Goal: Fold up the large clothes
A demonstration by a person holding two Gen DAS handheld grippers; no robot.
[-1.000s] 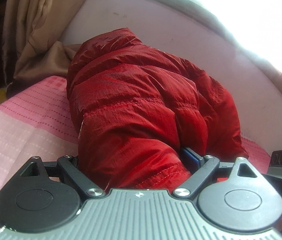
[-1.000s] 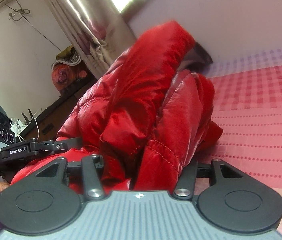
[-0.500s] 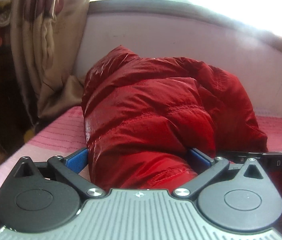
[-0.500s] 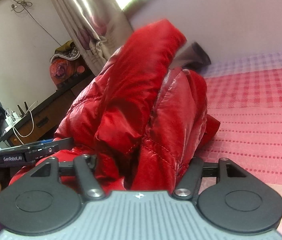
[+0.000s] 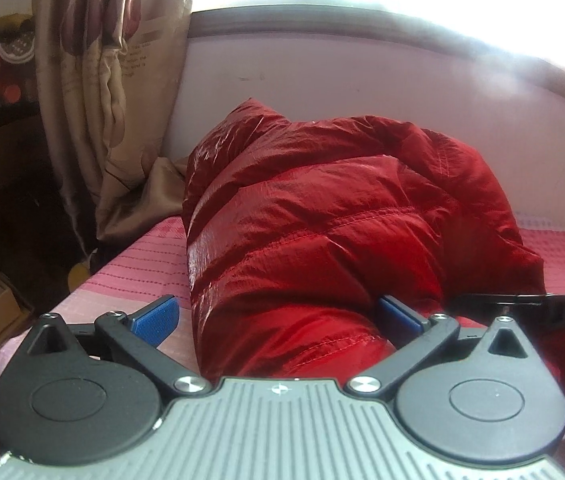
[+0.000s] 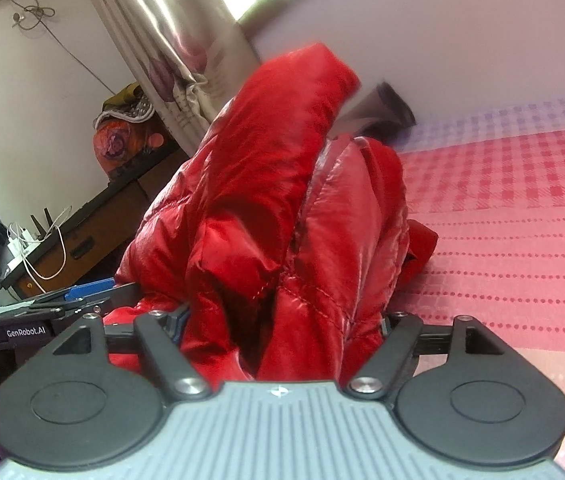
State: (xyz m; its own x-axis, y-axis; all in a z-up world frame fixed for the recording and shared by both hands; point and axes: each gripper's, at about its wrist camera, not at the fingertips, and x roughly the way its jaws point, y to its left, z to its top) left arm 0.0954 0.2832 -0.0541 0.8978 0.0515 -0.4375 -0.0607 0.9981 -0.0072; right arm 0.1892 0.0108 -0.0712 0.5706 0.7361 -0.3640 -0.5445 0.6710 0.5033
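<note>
On the pink bedspread [image 5: 138, 264] by the wall under the window sits the red puffer jacket [image 5: 322, 232], bunched into a thick mound, and I have both tools at its near end. My left gripper [image 5: 278, 316] straddles the near hem with its jaws spread wide: the left blue pad [image 5: 154, 314] stands clear of the fabric with a strip of bedspread showing between them, while the right pad is tucked against the jacket's side. So it is not pinching anything; I judge it is there to steady or let go of the bundle. My right gripper [image 6: 282, 320] has a fat fold of the jacket [image 6: 282, 216] filling the space between its fingers. The pads are buried in cloth, so I cannot tell whether they are clamping it or merely flanking it.

From the left wrist view, the jacket's long axis runs away from me toward the wall, its far end peaking near the curtain [image 5: 114, 92]. From the right wrist view a padded flap stands tilted upward toward the wall, so the bundle is not lying flat. I read this as mid-fold, the puffy filling resisting compression.
</note>
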